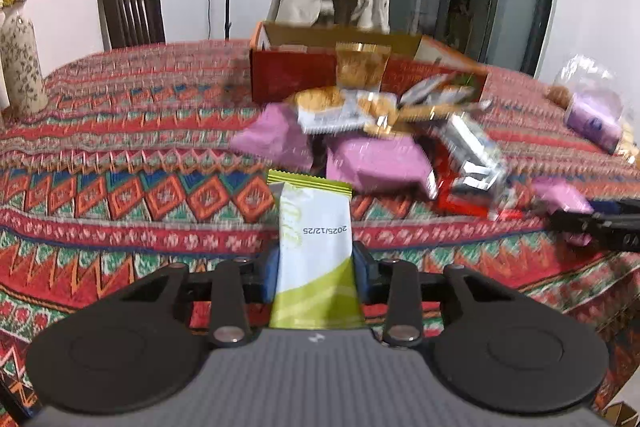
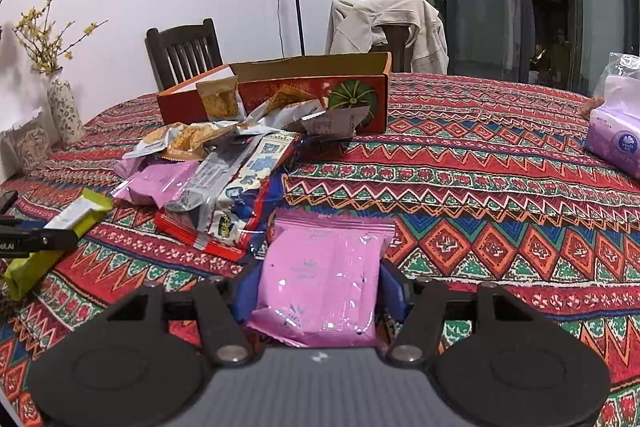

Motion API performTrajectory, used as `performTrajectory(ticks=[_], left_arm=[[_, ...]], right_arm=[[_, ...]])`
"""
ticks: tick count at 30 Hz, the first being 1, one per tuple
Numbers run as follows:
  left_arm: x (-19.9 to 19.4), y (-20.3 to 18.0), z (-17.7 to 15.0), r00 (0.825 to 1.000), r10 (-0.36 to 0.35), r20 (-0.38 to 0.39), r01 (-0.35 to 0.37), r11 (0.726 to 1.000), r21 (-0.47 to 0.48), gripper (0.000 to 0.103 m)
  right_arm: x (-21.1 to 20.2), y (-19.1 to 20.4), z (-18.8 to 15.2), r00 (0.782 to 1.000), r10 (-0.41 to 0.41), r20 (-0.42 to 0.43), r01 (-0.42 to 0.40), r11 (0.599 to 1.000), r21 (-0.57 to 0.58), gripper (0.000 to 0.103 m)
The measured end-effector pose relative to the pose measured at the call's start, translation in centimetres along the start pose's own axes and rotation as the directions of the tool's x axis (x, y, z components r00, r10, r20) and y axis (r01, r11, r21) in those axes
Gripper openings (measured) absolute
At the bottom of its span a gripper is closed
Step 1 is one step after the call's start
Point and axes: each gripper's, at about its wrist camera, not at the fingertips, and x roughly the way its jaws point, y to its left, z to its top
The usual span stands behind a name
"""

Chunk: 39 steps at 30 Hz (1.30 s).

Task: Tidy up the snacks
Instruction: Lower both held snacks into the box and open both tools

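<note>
Two grippers each carry one snack above the tabletop (image 2: pixel 500 155), which is covered by a red cloth with a zigzag pattern. The left gripper (image 1: pixel 316 263) has its blue fingers (image 1: pixel 267 269) closed narrowly on a slim green-and-white snack bar wrapper (image 1: pixel 314 251), which stands upright between them with a printed date on its face. The right gripper (image 2: pixel 318 291) has its fingers (image 2: pixel 247 287) set wider, pressed against the sides of a flat pink foil snack packet (image 2: pixel 320 279). Beyond both lies a loose pile of snack packets (image 2: pixel 216 167) in pink, silver, blue and orange, just in front of an open red cardboard box (image 2: pixel 280 95). One biscuit packet (image 2: pixel 219 99) leans against the box's front wall. A purple tissue pack (image 2: pixel 616 143) sits well apart at the right, and a patterned ceramic vase (image 2: pixel 64 107) with yellow flowers stands at the far left edge.
</note>
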Motion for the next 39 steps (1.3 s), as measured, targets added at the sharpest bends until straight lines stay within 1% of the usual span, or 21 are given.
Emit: performTrajectory(ticks=[2,4,6,9,10,12,15,16,19,20,22,23,25,27,29,32,33,35,36,38,39], left_arm=[[-1.1,0.2,1.0,0.999,-0.029,0.042,0.03,0.999,-0.017,0.037],[-1.9,0.7,2.6,0.995,-0.059,0.08,0.061,0.998,-0.018,0.037],[-2.0,1.1,5.3,0.99,-0.085,0.115,0.085,0.996,0.001,0.037],[-0.8,2.0,10.3,0.979,-0.138,0.148,0.136,0.99,0.026,0.037],[0.1,2.2,12.3,0.978,-0.144,0.152,0.14,0.99,0.035,0.037],[2.5,2.1,16.0,0.981,-0.125,0.151,0.119,0.992,0.047,0.037],[7.6,1.6,21.0,0.989,-0.089,0.116,0.082,0.995,0.064,0.037],[9.6,1.3,22.5,0.992,-0.082,0.096,0.075,0.995,0.071,0.037],[15.1,1.0,25.2,0.999,-0.024,0.046,0.022,0.998,0.064,0.038],[17.0,0.9,25.7,0.999,0.013,0.031,-0.015,0.998,0.066,0.038],[20.6,0.3,25.9,0.996,0.087,-0.001,-0.087,0.992,0.097,0.038],[21.9,0.3,25.8,0.994,0.105,-0.018,-0.103,0.99,0.1,0.038],[24.2,0.6,25.7,0.992,0.101,-0.069,-0.095,0.991,0.09,0.038],[25.5,1.1,25.4,0.991,0.097,-0.092,-0.091,0.993,0.077,0.039],[26.6,1.9,25.1,0.989,0.091,-0.114,-0.083,0.994,0.071,0.04],[27.5,2.9,24.9,0.987,0.054,-0.152,-0.047,0.998,0.053,0.049],[27.4,3.2,24.8,0.987,0.042,-0.154,-0.036,0.998,0.042,0.049],[27.3,3.6,24.8,0.988,0.026,-0.152,-0.021,0.999,0.032,0.051],[27.1,3.8,24.9,0.988,0.02,-0.155,-0.018,1.0,0.019,0.055],[26.5,4.0,25.1,0.987,0.01,-0.159,-0.011,1.0,-0.001,0.061],[26.0,4.0,25.3,0.988,0.006,-0.156,-0.007,1.0,-0.003,0.061]], right_arm=[[-0.3,0.2,0.1,1.0,0.011,0.01,-0.011,1.0,0.001,0.061],[-0.8,0.3,0.5,0.999,0.027,0.027,-0.027,1.0,0.002,0.061],[-1.6,0.3,1.5,0.996,0.058,0.064,-0.058,0.998,0.004,0.061],[-2.2,0.1,4.4,0.986,0.107,0.128,-0.107,0.994,-0.014,0.061],[-2.1,0.1,5.9,0.981,0.125,0.15,-0.122,0.992,-0.031,0.061],[-1.4,-0.2,9.1,0.971,0.159,0.178,-0.15,0.987,-0.064,0.061],[1.6,-0.3,14.6,0.967,0.184,0.179,-0.167,0.98,-0.108,0.061],[3.1,-0.3,16.6,0.968,0.187,0.166,-0.169,0.979,-0.117,0.061],[9.5,-0.4,22.2,0.981,0.178,0.082,-0.167,0.978,-0.122,0.061],[11.7,-0.5,23.4,0.984,0.169,0.05,-0.162,0.98,-0.118,0.061],[16.8,-0.5,25.7,0.991,0.131,-0.026,-0.133,0.985,-0.109,0.061],[19.0,-0.5,26.5,0.993,0.108,-0.057,-0.113,0.987,-0.112,0.061],[22.8,-0.4,27.7,0.993,0.059,-0.106,-0.071,0.991,-0.114,0.061],[26.5,-0.4,28.5,0.987,0.028,-0.16,-0.045,0.993,-0.107,0.061],[29.3,-0.5,28.6,0.979,-0.002,-0.202,-0.02,0.994,-0.109,0.061],[31.8,-0.2,28.4,0.97,-0.04,-0.241,0.01,0.992,-0.124,0.061],[32.0,-0.2,28.5,0.966,-0.048,-0.252,0.017,0.992,-0.125,0.061],[31.9,0.1,28.6,0.97,-0.041,-0.24,0.01,0.992,-0.127,0.07],[31.9,0.3,28.6,0.969,-0.053,-0.241,0.019,0.99,-0.141,0.075],[31.7,0.7,28.6,0.971,-0.063,-0.231,0.025,0.986,-0.166,0.075],[31.3,1.0,28.6,0.971,-0.061,-0.23,0.022,0.985,-0.172,0.075]])
